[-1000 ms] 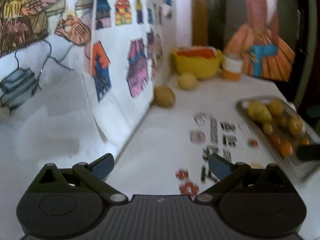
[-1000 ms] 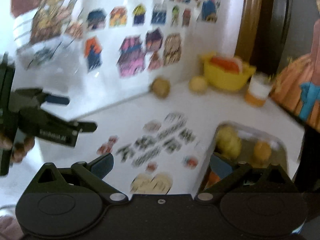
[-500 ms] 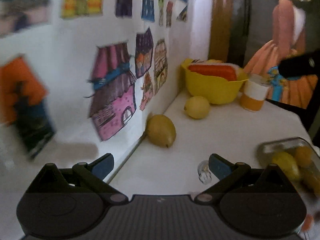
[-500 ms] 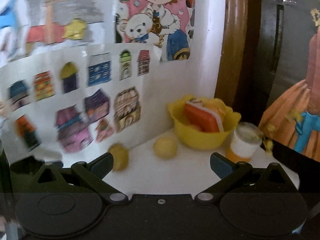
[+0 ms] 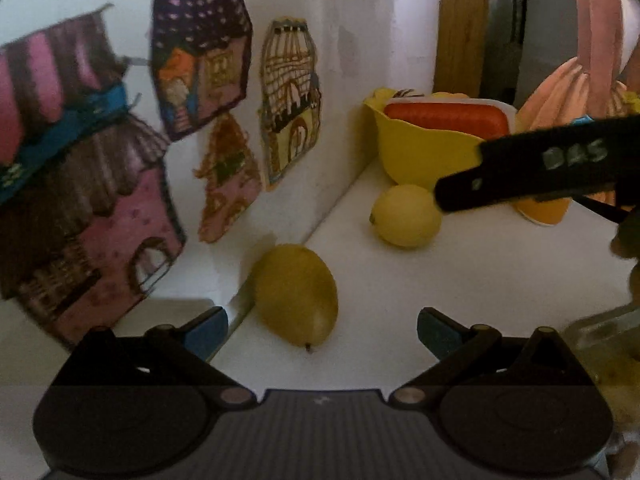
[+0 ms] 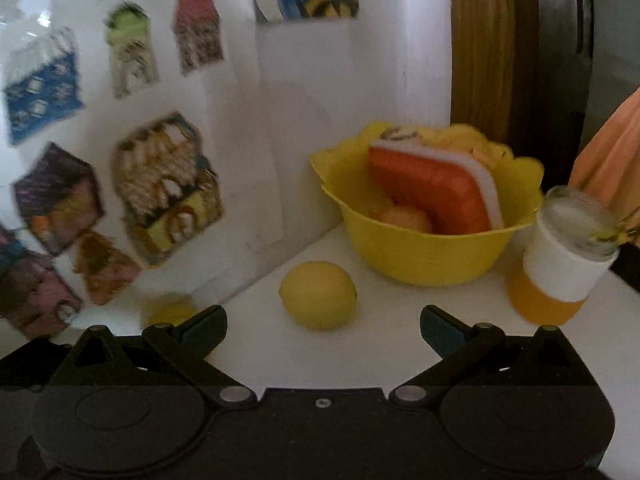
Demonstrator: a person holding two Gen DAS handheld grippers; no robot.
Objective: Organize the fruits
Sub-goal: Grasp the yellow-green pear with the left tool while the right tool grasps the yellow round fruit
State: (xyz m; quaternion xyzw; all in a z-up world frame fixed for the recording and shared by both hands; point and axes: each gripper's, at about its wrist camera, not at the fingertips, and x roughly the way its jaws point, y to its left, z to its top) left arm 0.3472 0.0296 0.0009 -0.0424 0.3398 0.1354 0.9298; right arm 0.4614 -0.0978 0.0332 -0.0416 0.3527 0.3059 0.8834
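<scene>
The left gripper (image 5: pixel 322 330) is spread wide and empty, a darker lemon (image 5: pixel 296 300) lying between its fingertips against the wall; the right gripper (image 6: pixel 322 330) is likewise spread, a paler lemon (image 6: pixel 318 294) just ahead. Behind stand a yellow bowl (image 6: pixel 420 256) and a jar (image 6: pixel 560 264) on the white table (image 6: pixel 400 344).

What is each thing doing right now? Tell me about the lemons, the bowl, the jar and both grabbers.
Left gripper: open, holding nothing.
Right gripper: open, holding nothing.
Darker lemon: lying loose on the table by the wall, between the left fingers.
Paler lemon: lying loose on the table, ungrasped.
Yellow bowl: upright, things inside.
Jar: upright, no lid.
</scene>
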